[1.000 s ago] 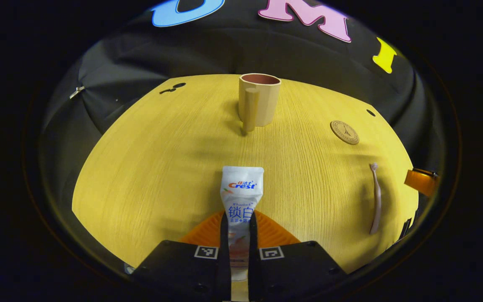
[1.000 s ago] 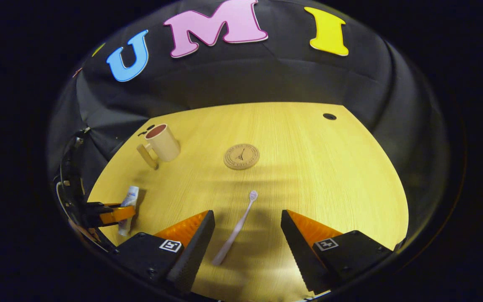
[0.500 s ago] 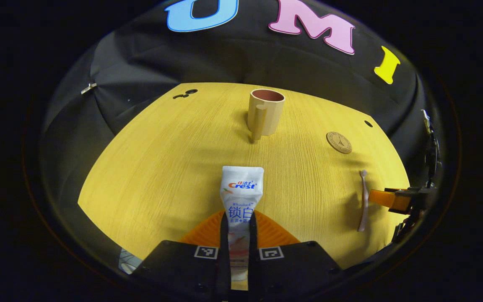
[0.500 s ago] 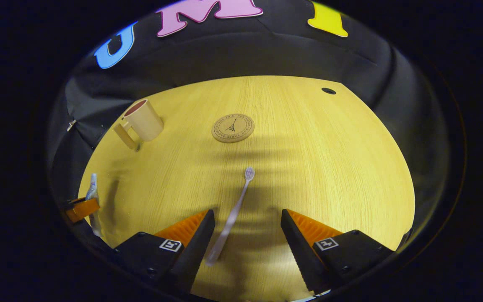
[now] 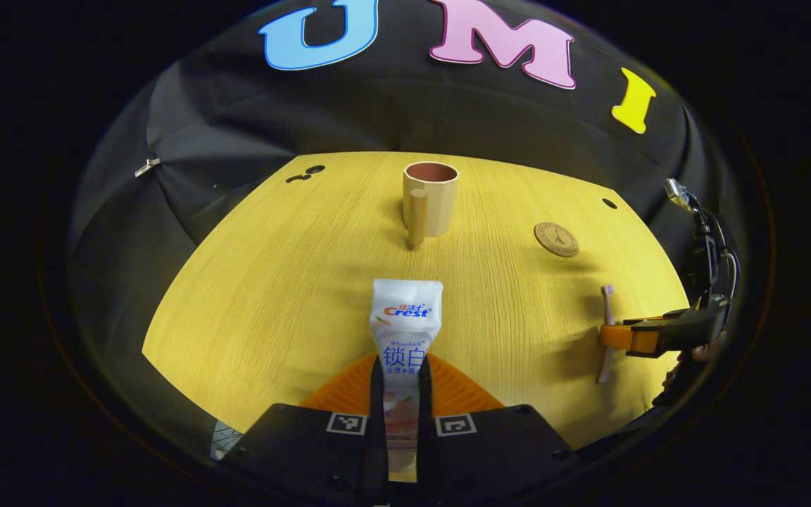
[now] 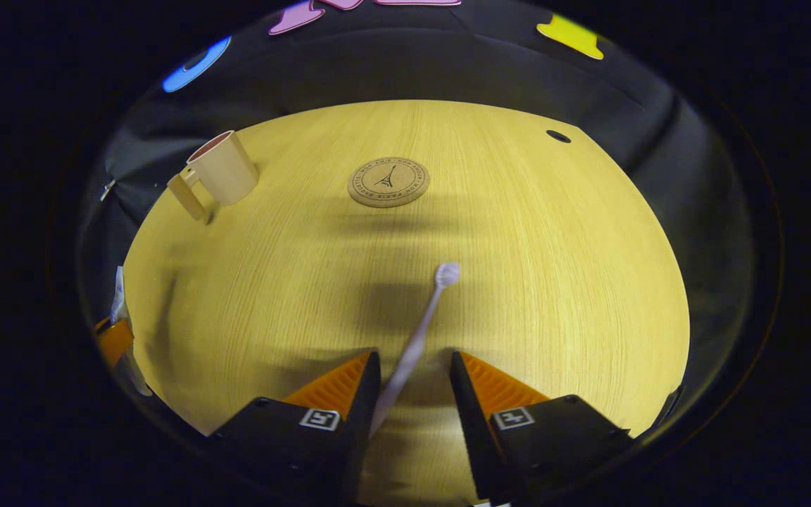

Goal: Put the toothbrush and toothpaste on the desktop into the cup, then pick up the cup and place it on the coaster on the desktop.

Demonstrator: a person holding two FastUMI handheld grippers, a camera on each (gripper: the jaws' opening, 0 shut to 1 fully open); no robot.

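Note:
My left gripper (image 5: 400,394) is shut on a white toothpaste tube (image 5: 406,320), which sticks forward, held off the yellow desktop (image 5: 272,282). Straight ahead stands the beige cup (image 5: 431,200), upright, its handle towards me. The round cork coaster (image 5: 556,239) lies to its right. In the right gripper view, the pale pink toothbrush (image 6: 421,331) lies on the desktop between the fingers of my right gripper (image 6: 414,377). Its jaws are open but narrow, and the brush handle runs close to the left finger (image 6: 363,387). The cup (image 6: 222,172) and coaster (image 6: 388,182) lie beyond.
A small dark hole (image 6: 558,136) marks the desktop's far right corner, and further holes (image 5: 305,172) mark the far left. Black cloth wall surrounds the table. The left gripper with the tube (image 6: 117,331) shows at the left edge of the right gripper view.
My right gripper has come down and forward over the toothbrush, and its jaws have narrowed around the handle. My left gripper has lifted and drawn back with the toothpaste.

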